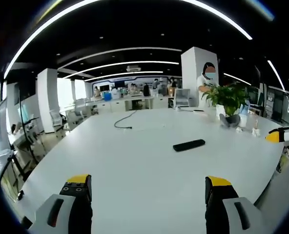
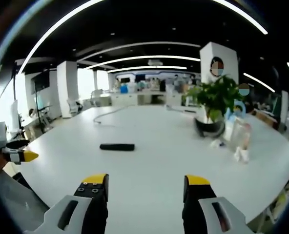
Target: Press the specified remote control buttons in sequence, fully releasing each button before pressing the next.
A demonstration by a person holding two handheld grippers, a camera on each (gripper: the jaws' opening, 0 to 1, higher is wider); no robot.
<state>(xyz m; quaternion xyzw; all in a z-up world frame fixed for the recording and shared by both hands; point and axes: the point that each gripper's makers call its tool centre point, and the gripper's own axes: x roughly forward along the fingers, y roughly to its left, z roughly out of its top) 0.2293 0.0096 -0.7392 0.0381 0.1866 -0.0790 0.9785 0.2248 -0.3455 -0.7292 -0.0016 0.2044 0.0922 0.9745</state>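
A black remote control point(image 1: 189, 145) lies flat on the white table point(image 1: 134, 161), ahead and slightly right of my left gripper point(image 1: 148, 187), which is open with nothing between its yellow-tipped jaws. In the right gripper view the same remote point(image 2: 117, 146) lies ahead and to the left of my right gripper point(image 2: 147, 187), also open and holding nothing. The right gripper's yellow tip point(image 1: 276, 136) shows at the right edge of the left gripper view. The left gripper's tip point(image 2: 21, 156) shows at the left edge of the right gripper view.
A potted green plant point(image 2: 214, 105) stands on the table's right side with small bottles and clear containers point(image 2: 240, 139) beside it. A black cable point(image 1: 123, 122) lies on the far part of the table. A person point(image 1: 206, 83) stands behind the plant. Office chairs point(image 1: 66, 117) line the left.
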